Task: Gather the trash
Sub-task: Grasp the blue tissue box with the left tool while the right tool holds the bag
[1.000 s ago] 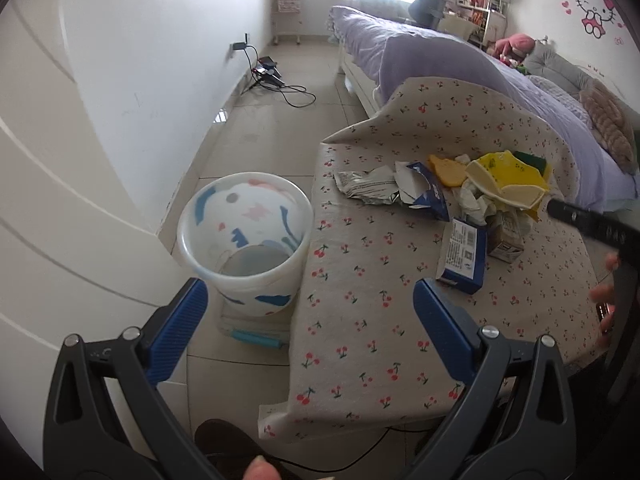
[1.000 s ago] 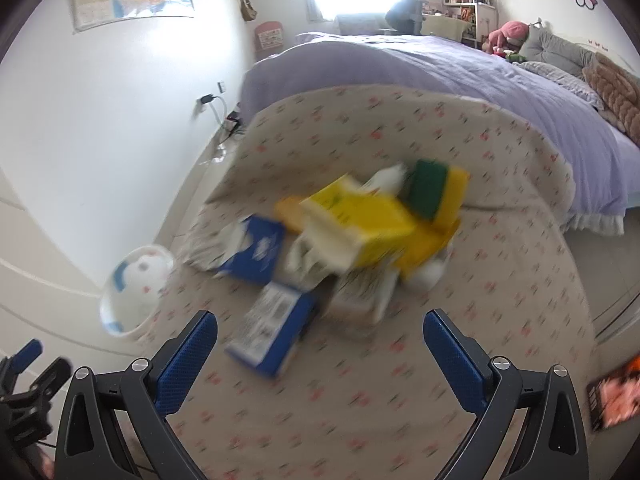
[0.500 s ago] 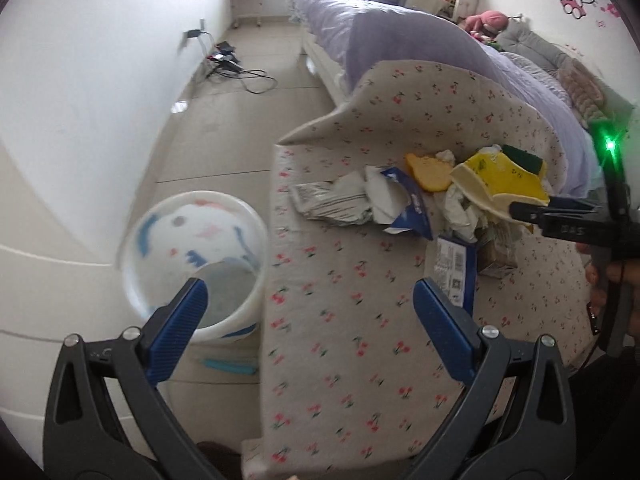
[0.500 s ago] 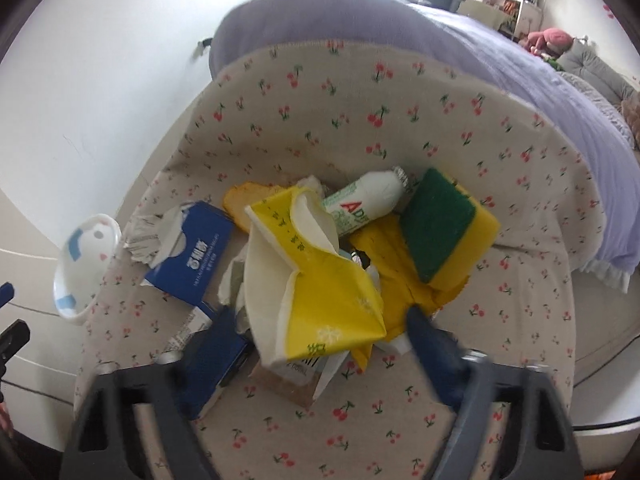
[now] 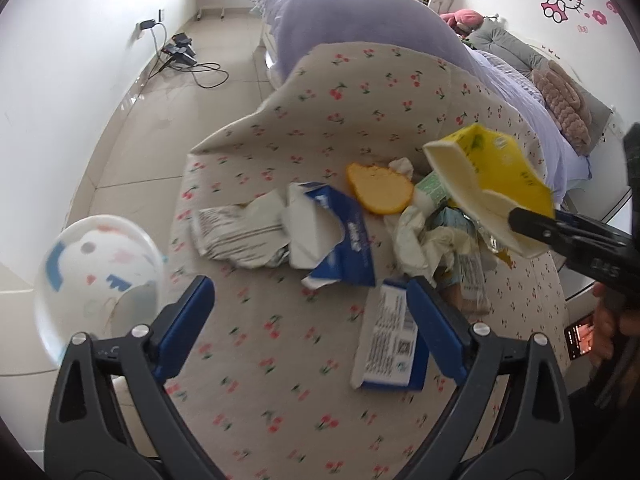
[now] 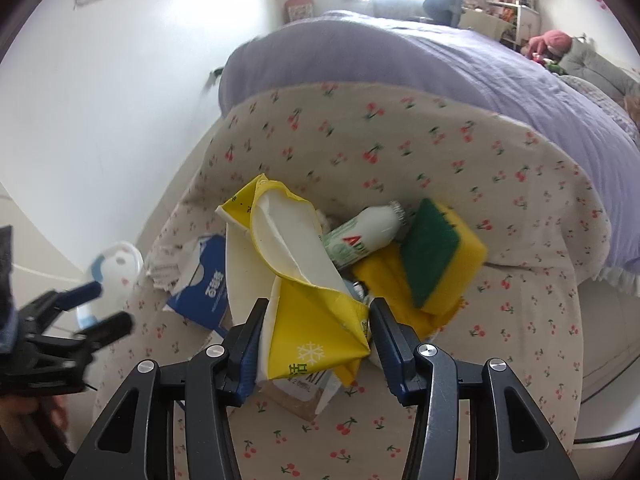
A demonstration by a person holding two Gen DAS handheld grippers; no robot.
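Note:
Trash lies on a cherry-print cloth [image 5: 280, 360]: a torn blue box [image 5: 340, 236], a crumpled silver wrapper [image 5: 236, 236], a blue-and-white carton [image 5: 388, 344], an orange peel [image 5: 378, 188], crumpled paper [image 5: 420, 240]. My right gripper [image 6: 316, 340] is shut on a yellow carton [image 6: 308, 320] and holds it above the pile; the carton also shows in the left wrist view [image 5: 492, 176]. My left gripper [image 5: 312, 312] is open and empty above the cloth's near part. A white patterned bin [image 5: 100, 272] stands on the floor at left.
A white bottle [image 6: 364, 236] and a green-yellow sponge [image 6: 436, 256] lie beside the carton. A purple bed [image 6: 400, 60] is behind. Cables [image 5: 188, 60] lie on the tiled floor by the white wall. A phone [image 5: 580, 340] is at right.
My right gripper has closed on the yellow carton and lifted it off the pile. My left gripper has moved forward over the cloth, staying open.

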